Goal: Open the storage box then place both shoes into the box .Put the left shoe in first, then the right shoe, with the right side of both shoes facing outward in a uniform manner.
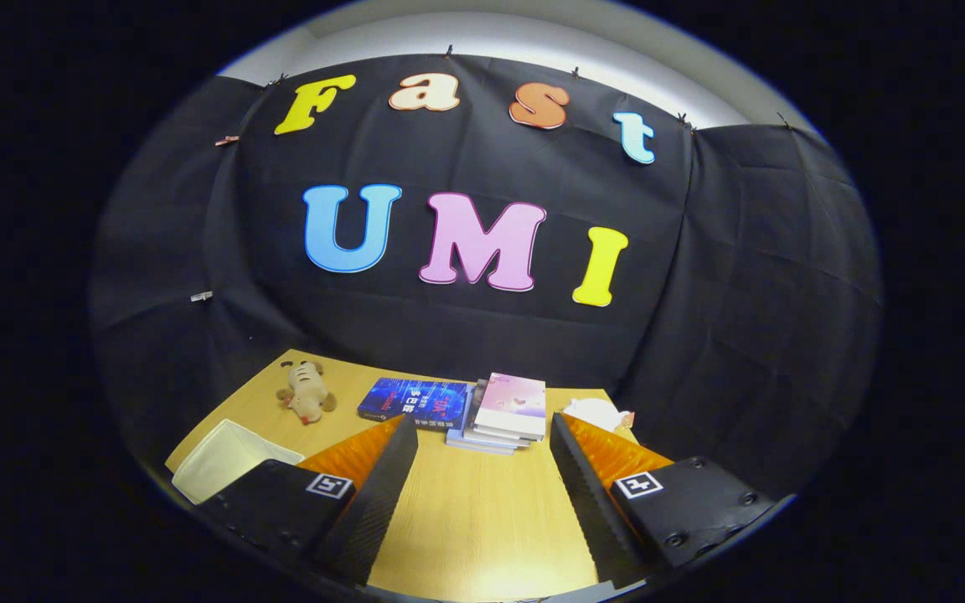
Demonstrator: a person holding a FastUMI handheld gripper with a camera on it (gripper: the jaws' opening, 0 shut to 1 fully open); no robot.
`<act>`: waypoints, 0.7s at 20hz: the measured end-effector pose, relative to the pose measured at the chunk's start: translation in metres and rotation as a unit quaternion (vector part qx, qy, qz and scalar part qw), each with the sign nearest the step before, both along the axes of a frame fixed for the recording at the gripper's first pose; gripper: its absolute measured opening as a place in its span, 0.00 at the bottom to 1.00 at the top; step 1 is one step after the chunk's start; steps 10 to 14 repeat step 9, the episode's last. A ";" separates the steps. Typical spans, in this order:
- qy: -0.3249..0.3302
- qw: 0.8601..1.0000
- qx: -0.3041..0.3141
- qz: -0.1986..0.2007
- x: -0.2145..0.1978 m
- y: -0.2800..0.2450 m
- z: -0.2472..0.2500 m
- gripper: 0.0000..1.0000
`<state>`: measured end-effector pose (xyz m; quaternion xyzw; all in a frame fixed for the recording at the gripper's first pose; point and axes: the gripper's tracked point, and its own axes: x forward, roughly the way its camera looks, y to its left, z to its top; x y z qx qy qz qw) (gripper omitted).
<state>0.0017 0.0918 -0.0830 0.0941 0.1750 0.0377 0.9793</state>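
Observation:
My gripper (482,429) is held above a wooden table (482,511), its two fingers (382,477) spread wide apart with only bare tabletop between them. A cream fabric box (223,469) sits to the left of the left finger, partly hidden by it; I cannot tell whether it has a lid. The gripper touches nothing.
Just beyond the fingertips lies a stack of books (506,412) with a blue book (413,402) beside it. A plush toy animal (305,391) lies at the far left of the table. A small white and pink object (598,413) peeks out behind the right finger.

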 end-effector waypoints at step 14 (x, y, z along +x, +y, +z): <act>-0.012 1.000 0.012 -0.004 -0.004 -0.032 0.007 0.97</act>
